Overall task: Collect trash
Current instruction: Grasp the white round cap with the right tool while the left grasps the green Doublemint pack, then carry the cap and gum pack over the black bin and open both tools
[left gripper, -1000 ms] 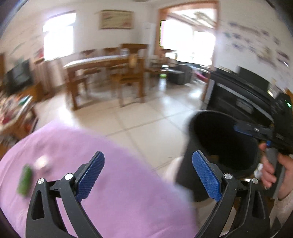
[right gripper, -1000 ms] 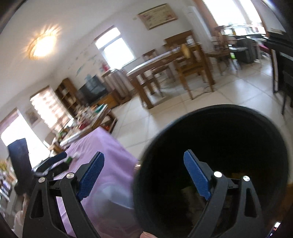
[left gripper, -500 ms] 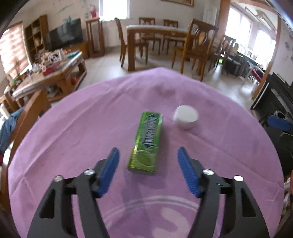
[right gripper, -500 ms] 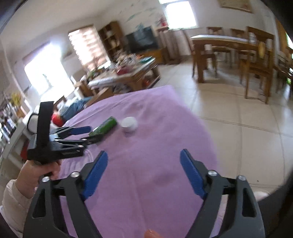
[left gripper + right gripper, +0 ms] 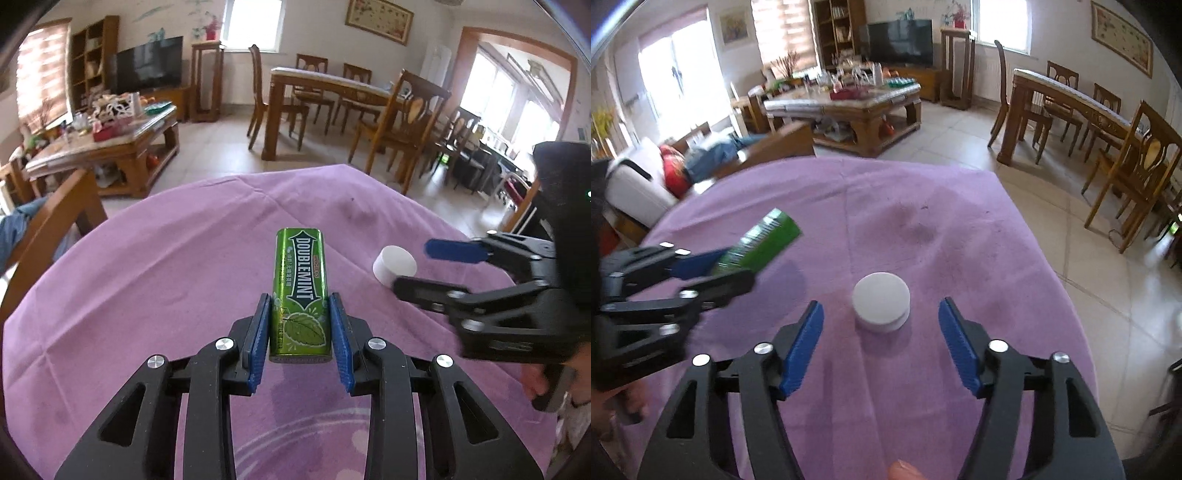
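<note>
While its blue pads press on both long sides of the green Doublemint gum pack (image 5: 301, 295), the left gripper (image 5: 300, 328) has just been closing and now grips the pack's near end, the far end sticking out forward over the purple tablecloth (image 5: 166, 280). From the right wrist camera the pack (image 5: 762, 242) tilts upward out of that gripper (image 5: 701, 269) with a shadow on the cloth beneath it, so it seems lifted (though contact at the near end cannot be judged). Just right of the pack sits a small white round cap (image 5: 394, 265), lying on the cloth. The right gripper (image 5: 881, 343) has also been closing, yet its jaws stand apart with the cap (image 5: 881, 301) in the gap ahead of them, neither pad touching it. In the left wrist view that right gripper (image 5: 424, 269) reaches in from the right, one finger crossing in front of the cap's lower edge.

The cloth is creased, with a few darker stains (image 5: 916, 221) beyond the cap. Past the table edge lies a pale tiled floor (image 5: 1052, 206), then a cluttered wooden coffee table (image 5: 110, 144), a wooden dining table (image 5: 332, 88) with chairs, a dark television (image 5: 149, 74) and a bookshelf (image 5: 90, 59) against the far wall, with bright windows.
</note>
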The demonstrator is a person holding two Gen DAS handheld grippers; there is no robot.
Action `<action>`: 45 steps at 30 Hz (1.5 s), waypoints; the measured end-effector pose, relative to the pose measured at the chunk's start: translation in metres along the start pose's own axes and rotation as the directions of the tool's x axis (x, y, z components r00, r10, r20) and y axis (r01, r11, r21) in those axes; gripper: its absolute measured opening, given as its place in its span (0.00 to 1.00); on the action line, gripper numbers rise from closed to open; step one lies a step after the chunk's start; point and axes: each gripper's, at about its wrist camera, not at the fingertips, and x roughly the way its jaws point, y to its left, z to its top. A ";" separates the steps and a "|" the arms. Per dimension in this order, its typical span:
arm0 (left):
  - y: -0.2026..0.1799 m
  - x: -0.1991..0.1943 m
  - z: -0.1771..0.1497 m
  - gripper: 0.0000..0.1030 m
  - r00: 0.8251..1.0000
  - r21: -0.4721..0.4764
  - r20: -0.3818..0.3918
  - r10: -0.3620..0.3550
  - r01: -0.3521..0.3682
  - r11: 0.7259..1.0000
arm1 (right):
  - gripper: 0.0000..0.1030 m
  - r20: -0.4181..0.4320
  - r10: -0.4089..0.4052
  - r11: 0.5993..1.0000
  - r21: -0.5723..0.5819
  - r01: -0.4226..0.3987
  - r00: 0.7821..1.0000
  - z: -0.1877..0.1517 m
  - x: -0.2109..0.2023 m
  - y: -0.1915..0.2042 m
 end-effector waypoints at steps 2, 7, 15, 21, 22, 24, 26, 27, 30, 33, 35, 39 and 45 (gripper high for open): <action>0.000 0.000 0.000 0.30 1.000 -0.003 0.002 -0.008 0.008 1.000 | 0.38 -0.029 -0.003 1.000 -0.010 0.003 1.000 0.001 0.009 0.002; 0.003 -0.006 -0.004 0.30 1.000 -0.010 0.018 -0.016 0.017 1.000 | 0.34 -0.024 0.001 1.000 -0.012 -0.002 1.000 0.001 0.008 0.002; -0.023 -0.030 -0.001 0.30 0.971 0.028 0.159 -0.176 0.174 0.984 | 0.34 0.171 0.087 0.990 0.093 -0.104 0.981 -0.015 -0.077 -0.030; -0.115 -0.054 -0.007 0.30 0.925 0.142 0.164 -0.343 0.322 0.936 | 0.34 0.373 0.006 0.967 0.235 -0.100 0.928 -0.087 -0.186 -0.099; -0.135 -0.058 -0.008 0.30 0.912 0.160 0.159 -0.378 0.354 0.921 | 0.34 0.392 -0.020 0.961 0.262 -0.091 0.920 -0.099 -0.199 -0.109; -0.173 -0.063 -0.011 0.30 0.888 0.199 0.140 -0.439 0.409 0.890 | 0.34 0.434 -0.106 0.940 0.336 -0.052 0.895 -0.131 -0.230 -0.136; -0.221 -0.067 -0.016 0.30 0.859 0.247 0.108 -0.501 0.465 0.850 | 0.34 0.451 -0.196 0.911 0.412 -0.008 0.871 -0.166 -0.256 -0.162; -0.238 -0.067 -0.021 0.31 0.851 0.269 0.095 -0.517 0.478 0.836 | 0.34 0.452 -0.227 0.898 0.441 0.005 0.863 -0.178 -0.264 -0.174; -0.301 -0.063 -0.036 0.31 0.816 0.322 0.034 -0.576 0.537 0.780 | 0.34 0.439 -0.328 0.849 0.526 0.057 0.837 -0.220 -0.288 -0.202; -0.359 -0.054 -0.054 0.31 0.786 0.361 -0.027 -0.618 0.584 0.727 | 0.34 0.417 -0.398 0.799 0.596 0.085 0.817 -0.257 -0.304 -0.227; -0.399 -0.048 -0.069 0.31 0.768 0.400 -0.070 -0.637 0.606 0.687 | 0.34 0.397 -0.438 0.762 0.640 0.098 0.806 -0.281 -0.312 -0.241; -0.453 -0.031 -0.087 0.31 0.753 0.431 -0.129 -0.645 0.628 0.647 | 0.34 0.373 -0.474 0.716 0.690 0.104 0.798 -0.311 -0.316 -0.259; -0.491 -0.007 -0.098 0.31 0.760 0.444 -0.169 -0.627 0.627 0.640 | 0.34 0.364 -0.487 0.690 0.718 0.094 0.794 -0.329 -0.315 -0.275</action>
